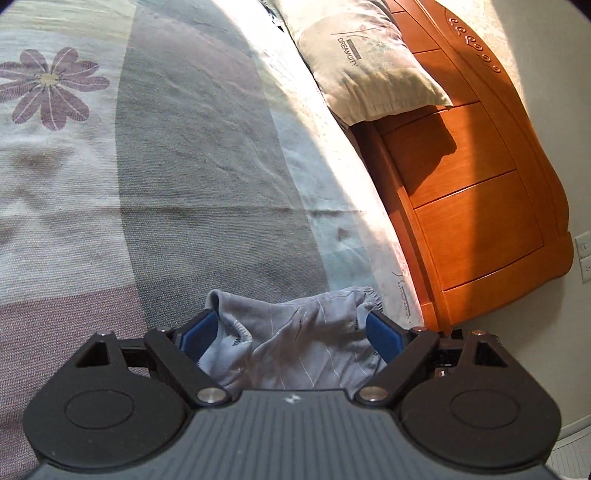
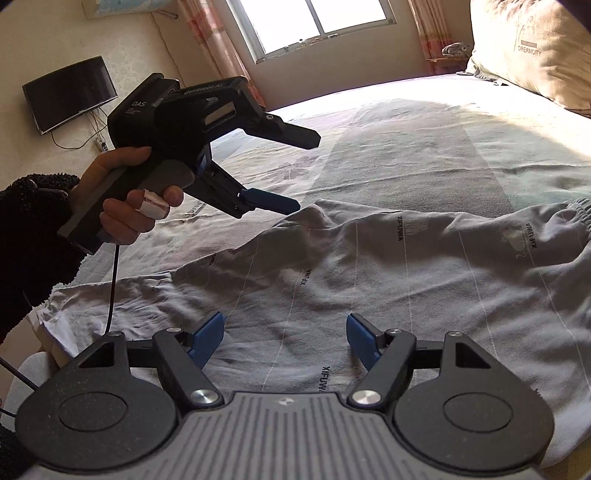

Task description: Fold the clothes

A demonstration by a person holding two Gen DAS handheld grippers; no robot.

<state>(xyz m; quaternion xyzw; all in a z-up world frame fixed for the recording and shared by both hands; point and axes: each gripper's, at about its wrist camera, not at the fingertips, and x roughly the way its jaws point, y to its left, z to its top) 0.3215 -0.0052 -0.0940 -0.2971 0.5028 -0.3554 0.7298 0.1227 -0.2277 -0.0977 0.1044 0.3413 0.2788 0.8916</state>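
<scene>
A grey garment [image 2: 369,266] with thin white lines and printed lettering lies rumpled across the bed, its elastic band [image 2: 554,218] at the right. My right gripper [image 2: 286,339] hovers open just over the cloth's near part, nothing pressed between its blue pads. A hand holds my left gripper [image 2: 303,173] open over the garment's far left edge. In the left wrist view a bunched end of the garment [image 1: 295,343] lies between and below the spread fingers of the left gripper [image 1: 291,332], and the pads do not squeeze it.
The bed cover [image 1: 184,166] has grey, pale and mauve bands with a flower print. A pillow [image 1: 369,74] leans on the wooden headboard [image 1: 480,192]. A second pillow [image 2: 535,51], a window [image 2: 317,22] and a wall-mounted screen [image 2: 70,92] lie beyond.
</scene>
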